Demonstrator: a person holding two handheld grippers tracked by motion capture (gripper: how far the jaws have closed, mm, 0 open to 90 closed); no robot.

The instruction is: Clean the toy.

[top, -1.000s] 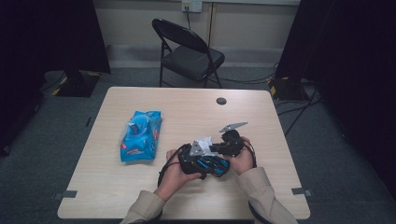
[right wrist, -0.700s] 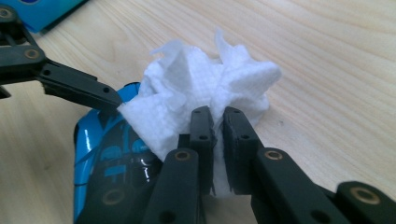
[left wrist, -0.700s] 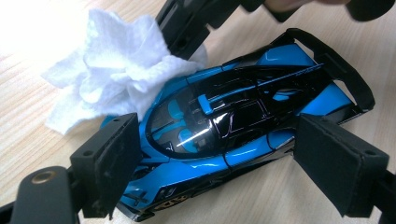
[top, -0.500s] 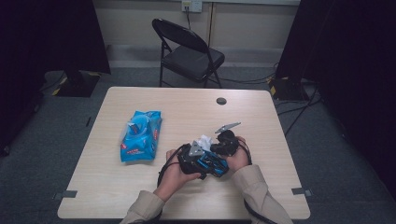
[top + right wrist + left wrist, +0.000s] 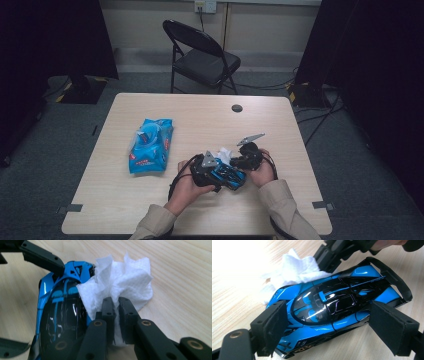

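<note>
Gripper on the right [image 5: 113,302] pinches a soft white wipe [image 5: 125,277] against the blue toy car [image 5: 332,307] on the worktop [image 5: 200,120]; left gripper [image 5: 327,327] clamps its slick, rigid flanks, sparing the fragile wing.

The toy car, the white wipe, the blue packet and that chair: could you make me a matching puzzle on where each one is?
Things:
1. toy car
2. white wipe
3. blue packet
4. folding chair

Places:
A. on the floor beyond the table
B. pinched in the shut right gripper
C. between the pads of the left gripper
D. lying alone on the table's left part

Pairs: 1-C, 2-B, 3-D, 4-A
</note>
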